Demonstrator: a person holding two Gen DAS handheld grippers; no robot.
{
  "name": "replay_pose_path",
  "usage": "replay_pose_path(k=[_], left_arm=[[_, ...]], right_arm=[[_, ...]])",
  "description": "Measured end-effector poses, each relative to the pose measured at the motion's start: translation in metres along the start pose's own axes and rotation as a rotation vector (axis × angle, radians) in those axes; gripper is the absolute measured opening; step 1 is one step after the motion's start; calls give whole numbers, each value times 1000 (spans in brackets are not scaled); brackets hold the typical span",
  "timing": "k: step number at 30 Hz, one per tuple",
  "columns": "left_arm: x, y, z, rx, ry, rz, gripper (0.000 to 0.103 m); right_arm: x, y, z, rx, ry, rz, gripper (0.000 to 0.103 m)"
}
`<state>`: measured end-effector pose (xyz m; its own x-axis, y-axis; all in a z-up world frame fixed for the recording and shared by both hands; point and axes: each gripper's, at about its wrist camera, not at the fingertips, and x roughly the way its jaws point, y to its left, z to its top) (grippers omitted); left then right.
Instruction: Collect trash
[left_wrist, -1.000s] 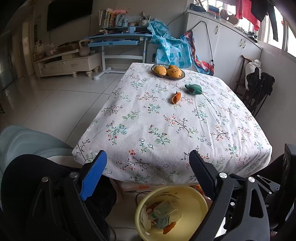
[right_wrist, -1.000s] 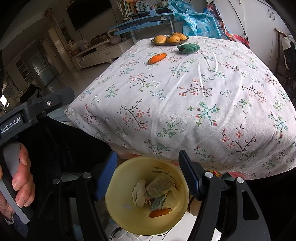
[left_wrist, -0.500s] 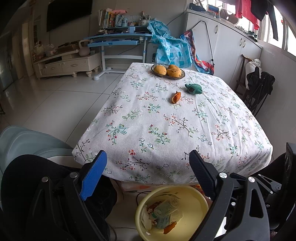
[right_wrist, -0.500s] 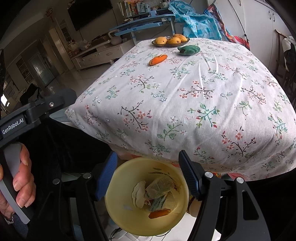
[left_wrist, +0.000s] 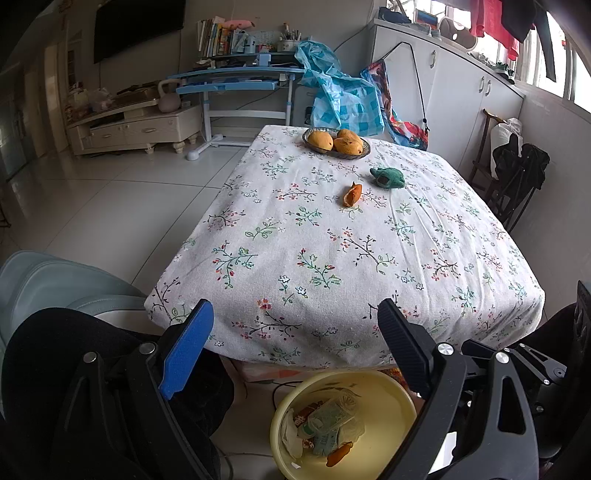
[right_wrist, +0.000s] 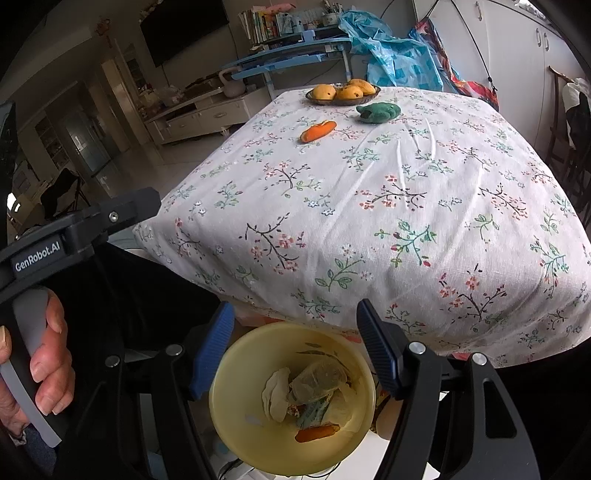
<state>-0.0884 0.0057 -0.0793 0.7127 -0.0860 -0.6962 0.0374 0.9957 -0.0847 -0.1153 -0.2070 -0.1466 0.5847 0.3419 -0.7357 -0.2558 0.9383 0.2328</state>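
left claw: left gripper (left_wrist: 293, 326) stands wide, nothing between the jaws, aimed over the near table edge.
right claw: right gripper (right_wrist: 295, 325) also spread, empty, hanging above the bin.
bin: round pale-yellow plastic basin (right_wrist: 236, 435) on the floor just under the near table edge; already holds crumpled white tissue, a clear wrapper, a green packet and one orange peel piece.
remaining trash: curved orange fruit-peel strip (left_wrist: 352, 194) on the white floral tablecloth (left_wrist: 332, 266), far half, slightly right of centre, well apart from both grippers. In the right wrist view it lies left of centre (right_wrist: 318, 131).
neighbours: dark-green crumpled lump (left_wrist: 388, 177) just right of and beyond the peel; could be cloth or a toy, cannot tell if it is trash. Dark shallow dish of yellow-orange mangoes (left_wrist: 336, 142) at the far edge: probably not trash.
handling: peel likely light, limp, maybe damp and slick on the flesh side; no breakage risk. Thin, lies low on soft cloth, so the fingers may snag fabric.
grip point: judge best across the narrow width at mid-length, where it arches off the cloth.
hidden: peel underside; table legs under the cloth; bin's near rim cut off by gripper bodies; lower bin contents buried.
person: one hand (right_wrist: 40, 369) on the other gripper's grey handle, left edge of the right wrist view.
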Motion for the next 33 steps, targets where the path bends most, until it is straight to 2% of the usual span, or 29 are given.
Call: replay_pose_path(k=[33], left_arm=[[-1, -1, 0, 1, 0, 1, 87]], right_arm=[[2, 3, 0, -6, 2, 1, 66]])
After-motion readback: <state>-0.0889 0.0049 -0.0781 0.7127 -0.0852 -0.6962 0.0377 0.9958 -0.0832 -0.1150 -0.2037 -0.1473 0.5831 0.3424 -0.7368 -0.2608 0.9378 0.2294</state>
